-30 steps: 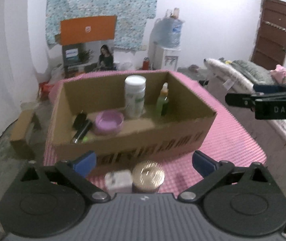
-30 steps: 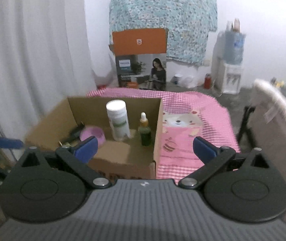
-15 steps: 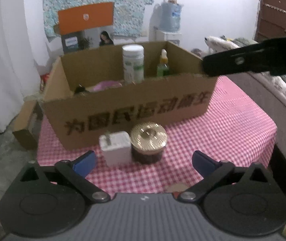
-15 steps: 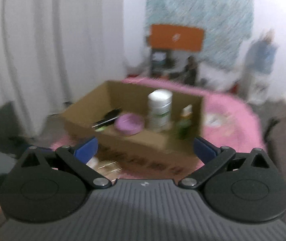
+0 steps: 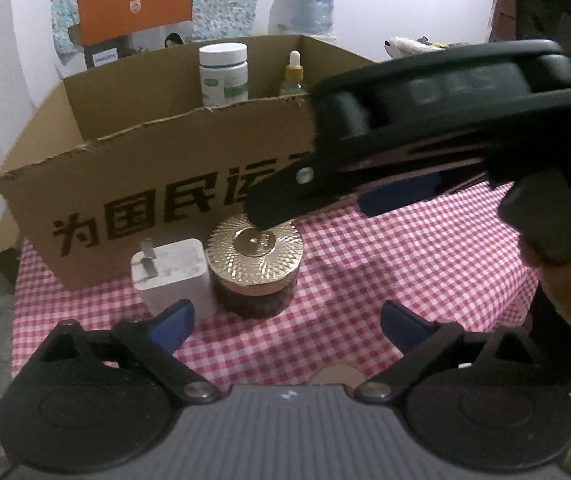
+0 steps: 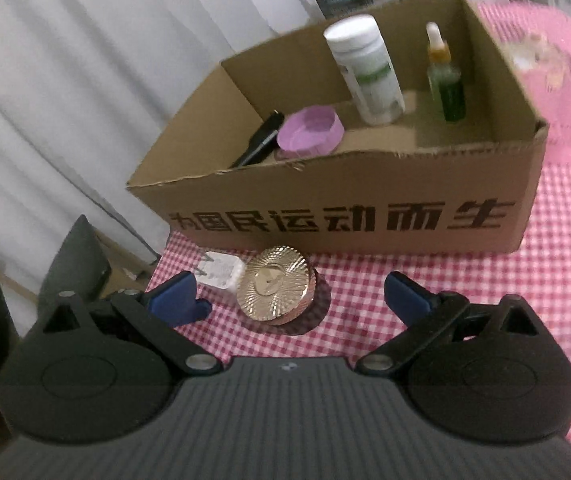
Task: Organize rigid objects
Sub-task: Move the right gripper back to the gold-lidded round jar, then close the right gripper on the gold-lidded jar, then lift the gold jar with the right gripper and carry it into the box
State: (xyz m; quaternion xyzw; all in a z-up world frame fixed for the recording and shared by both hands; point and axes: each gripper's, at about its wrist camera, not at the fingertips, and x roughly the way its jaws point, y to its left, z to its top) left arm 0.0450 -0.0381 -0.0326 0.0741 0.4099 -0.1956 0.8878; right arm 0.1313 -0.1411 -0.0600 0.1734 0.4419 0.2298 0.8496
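While both grippers' fingers stand wide, the gold-lidded jar (image 6: 275,290) sits upright between the right gripper's (image 6: 289,296) fingers, charger (image 6: 221,274) prongs up.

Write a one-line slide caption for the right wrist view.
Open right gripper above a gold-lidded jar beside a white charger, before a cardboard box on checked cloth.

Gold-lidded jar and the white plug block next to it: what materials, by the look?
Jar lid: likely metal or metallized plastic; shiny gold with radial ridges that glint. Jar body: dark, probably glass or plastic; unclear. Plug block: matte white plastic with a metal prong.
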